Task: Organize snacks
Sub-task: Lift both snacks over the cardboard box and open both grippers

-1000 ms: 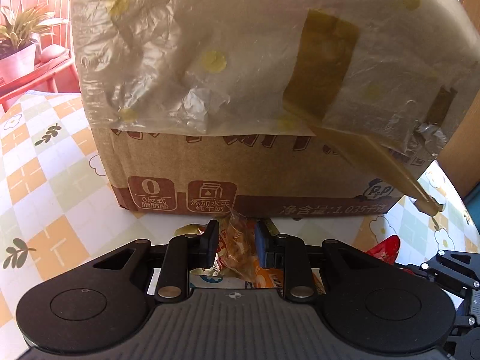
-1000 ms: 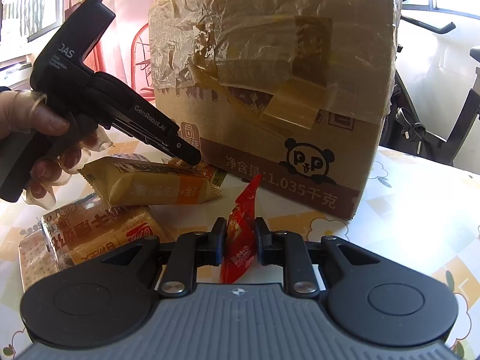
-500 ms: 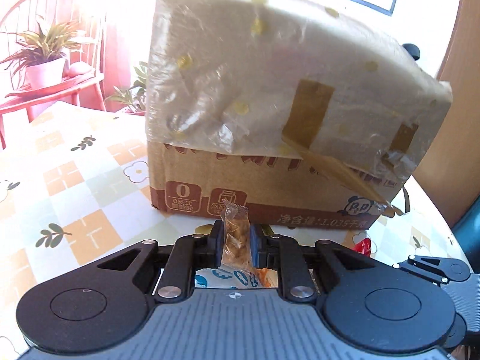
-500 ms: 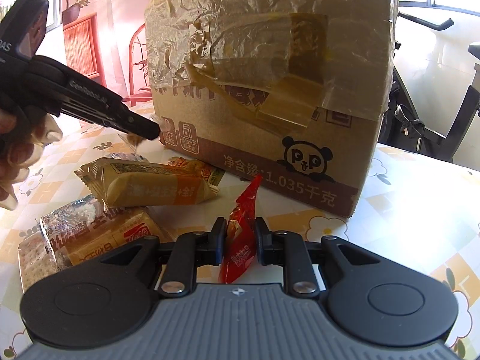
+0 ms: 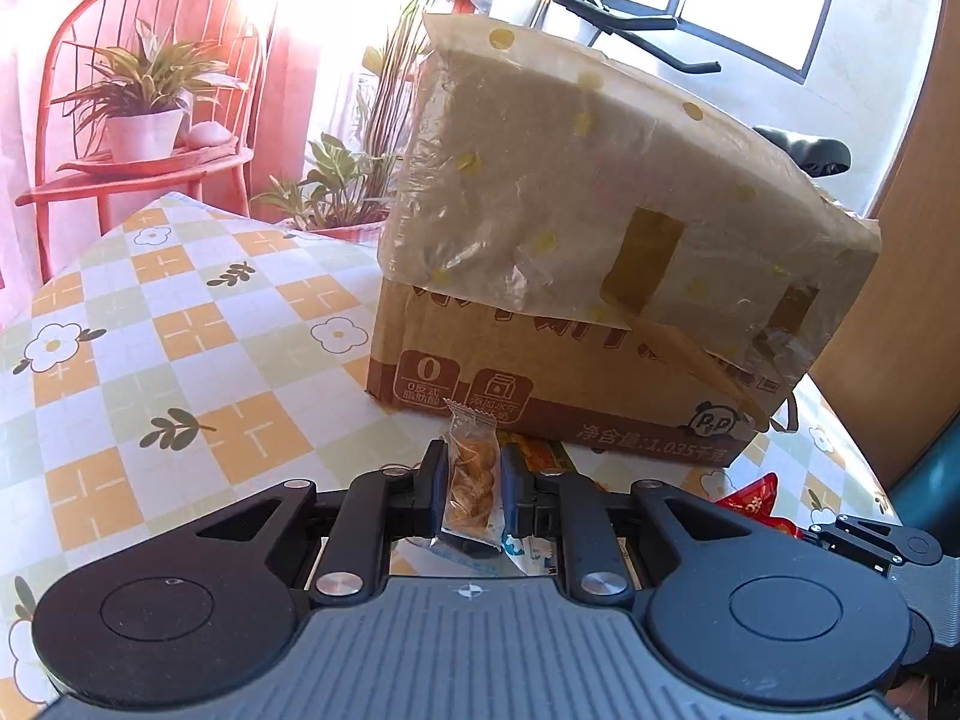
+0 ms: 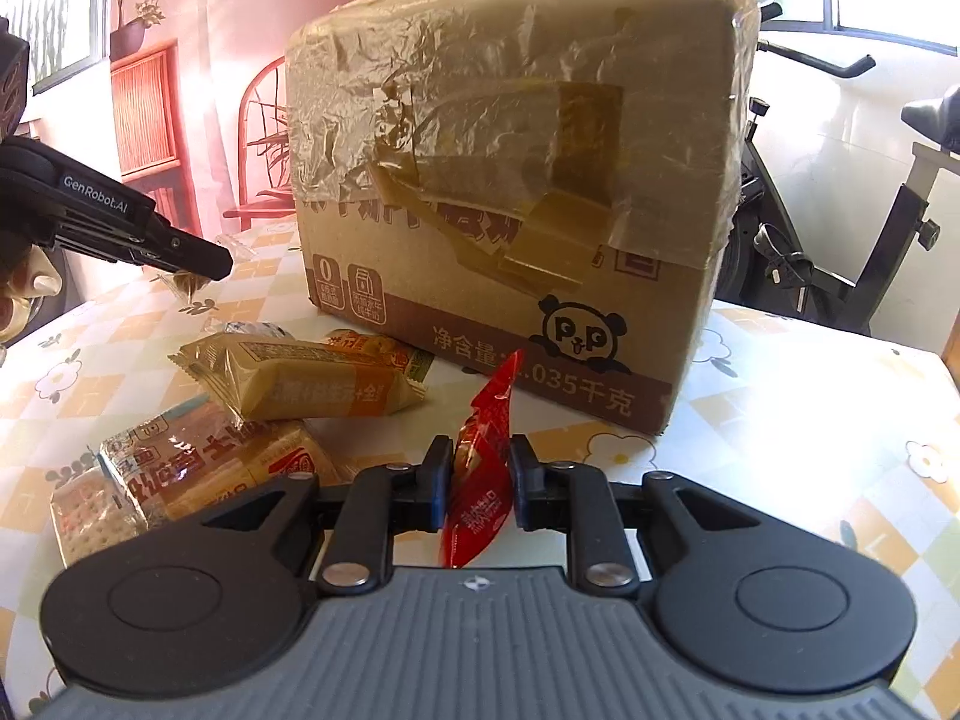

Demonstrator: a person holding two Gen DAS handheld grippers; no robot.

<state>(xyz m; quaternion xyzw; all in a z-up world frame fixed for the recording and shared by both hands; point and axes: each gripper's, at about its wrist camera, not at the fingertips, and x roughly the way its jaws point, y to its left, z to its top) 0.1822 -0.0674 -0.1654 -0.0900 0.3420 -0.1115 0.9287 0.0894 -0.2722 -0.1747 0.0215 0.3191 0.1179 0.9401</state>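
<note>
My left gripper (image 5: 473, 459) is shut on a small clear packet of yellow-brown snack (image 5: 473, 474), held upright above the table in front of the taped cardboard box (image 5: 600, 276). In the right wrist view the same left gripper (image 6: 204, 267) hangs at the far left, with the packet (image 6: 189, 283) at its tip. My right gripper (image 6: 480, 456) is shut on a red snack packet (image 6: 480, 468), its pointed end up, near the box (image 6: 510, 180). A yellow wrapped cake (image 6: 312, 381) and a cracker packet (image 6: 198, 468) lie on the table to the left of it.
The table carries a checked flower-pattern cloth (image 5: 180, 360). An orange chair with potted plants (image 5: 144, 114) stands behind the table on the left. An exercise bike (image 6: 840, 210) stands beyond the right edge. A person's hand (image 6: 24, 294) grips the left tool.
My left gripper closed on the clear packet, lifted it and drew back from the box, so more of the table and room shows. The right gripper stayed nearly still with the red packet.
</note>
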